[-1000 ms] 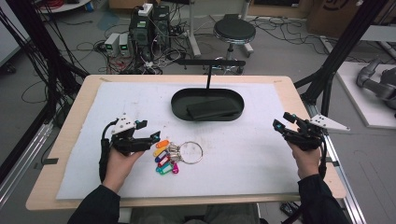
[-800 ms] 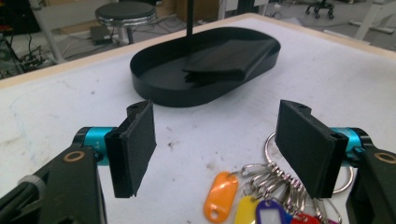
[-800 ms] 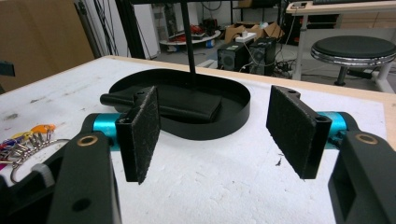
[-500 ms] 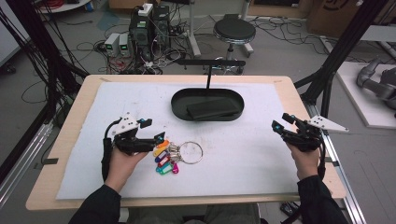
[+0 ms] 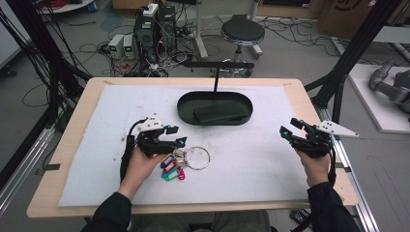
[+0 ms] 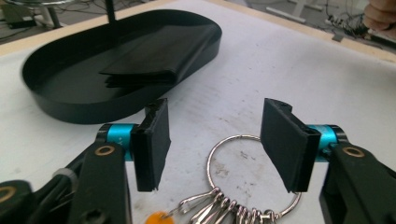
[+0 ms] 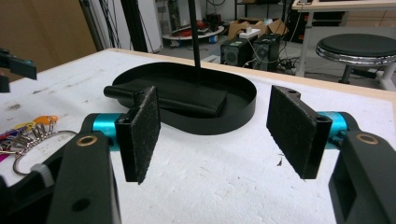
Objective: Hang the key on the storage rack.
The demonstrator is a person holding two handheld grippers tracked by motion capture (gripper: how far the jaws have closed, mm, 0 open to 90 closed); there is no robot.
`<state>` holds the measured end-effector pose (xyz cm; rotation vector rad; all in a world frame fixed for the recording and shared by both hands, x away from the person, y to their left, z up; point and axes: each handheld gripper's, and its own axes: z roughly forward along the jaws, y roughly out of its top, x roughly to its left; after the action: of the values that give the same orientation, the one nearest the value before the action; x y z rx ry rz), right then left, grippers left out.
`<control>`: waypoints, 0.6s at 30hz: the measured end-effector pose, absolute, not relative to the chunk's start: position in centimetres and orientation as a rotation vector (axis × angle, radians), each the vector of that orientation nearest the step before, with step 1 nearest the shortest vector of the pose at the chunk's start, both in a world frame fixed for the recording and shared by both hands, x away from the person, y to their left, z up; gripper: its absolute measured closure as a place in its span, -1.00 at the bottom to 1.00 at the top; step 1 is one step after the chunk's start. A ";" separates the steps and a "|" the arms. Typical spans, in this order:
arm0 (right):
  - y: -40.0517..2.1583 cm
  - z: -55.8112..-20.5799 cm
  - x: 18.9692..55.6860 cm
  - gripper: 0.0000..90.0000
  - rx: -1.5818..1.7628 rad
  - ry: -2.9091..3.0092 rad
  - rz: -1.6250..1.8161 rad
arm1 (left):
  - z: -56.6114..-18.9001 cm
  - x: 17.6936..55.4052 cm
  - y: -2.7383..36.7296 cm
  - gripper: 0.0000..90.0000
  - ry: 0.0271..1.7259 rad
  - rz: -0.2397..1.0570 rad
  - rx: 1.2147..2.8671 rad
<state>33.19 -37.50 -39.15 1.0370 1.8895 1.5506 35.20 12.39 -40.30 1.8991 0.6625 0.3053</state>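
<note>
Key ring (image 6: 252, 175) lies between the left tongs (image 6: 219, 142) — closing, untouched.

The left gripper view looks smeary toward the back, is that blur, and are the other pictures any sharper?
Yes: in the left gripper view the black tray is smeared at its far edge, while the key ring close by stays crisp. The right gripper view is sharp on the table and softer in the background room. The high view is evenly lit but coarse, with soft shadows under the left tool.
</note>
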 end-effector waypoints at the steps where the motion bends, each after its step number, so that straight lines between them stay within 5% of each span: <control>1: -37.5 -39.2 33.2 -0.21 1.038 1.891 1.551 | -40.5 35.3 12.1 0.09 0.658 0.298 1.919; 9: -37.3 -39.2 33.3 -0.21 1.040 1.896 1.549 | -41.7 36.3 10.3 0.45 0.659 0.274 2.024; 18: -37.3 -39.2 33.4 -0.21 1.033 1.901 1.545 | -42.8 37.2 8.4 0.55 0.676 0.259 2.135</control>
<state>33.42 -37.28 -39.23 1.0329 1.9015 1.5452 37.23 8.40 -42.77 2.1351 0.6759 0.2592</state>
